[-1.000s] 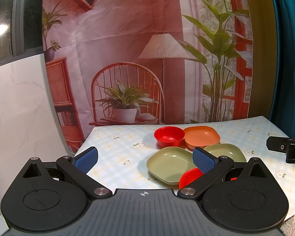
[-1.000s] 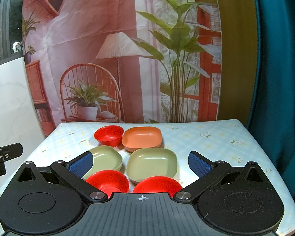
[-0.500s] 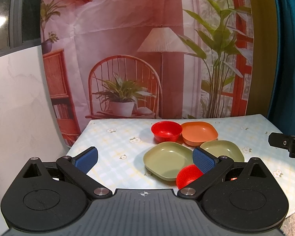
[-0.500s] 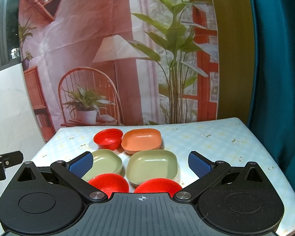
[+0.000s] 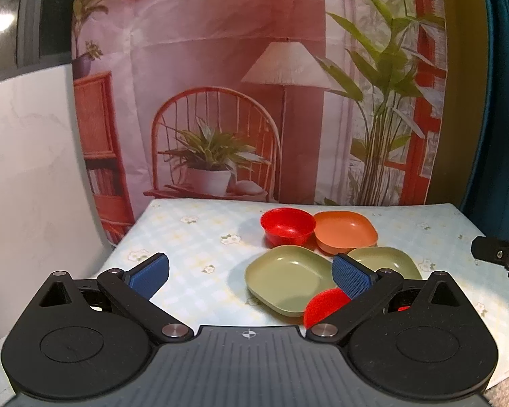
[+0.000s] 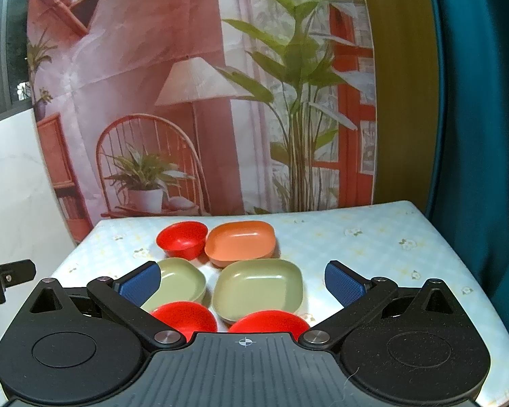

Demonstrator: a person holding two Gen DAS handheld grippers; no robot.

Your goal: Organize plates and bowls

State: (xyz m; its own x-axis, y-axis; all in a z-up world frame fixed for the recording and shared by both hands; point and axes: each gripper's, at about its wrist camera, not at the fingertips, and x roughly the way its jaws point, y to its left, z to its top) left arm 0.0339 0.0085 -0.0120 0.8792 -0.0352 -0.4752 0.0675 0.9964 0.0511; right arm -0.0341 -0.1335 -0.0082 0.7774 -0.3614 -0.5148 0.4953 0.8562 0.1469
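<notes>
Just ahead of the gaping right tool (image 6: 242, 279) lie the bowls (image 6: 258, 291).

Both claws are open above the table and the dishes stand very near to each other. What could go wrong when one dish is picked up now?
1. The red round bowl and the orange square plate appear to touch, so lifting one may drag the other.
2. The right claw is open; its fingers could bump the two green square plates while reaching the near red bowls.
</notes>
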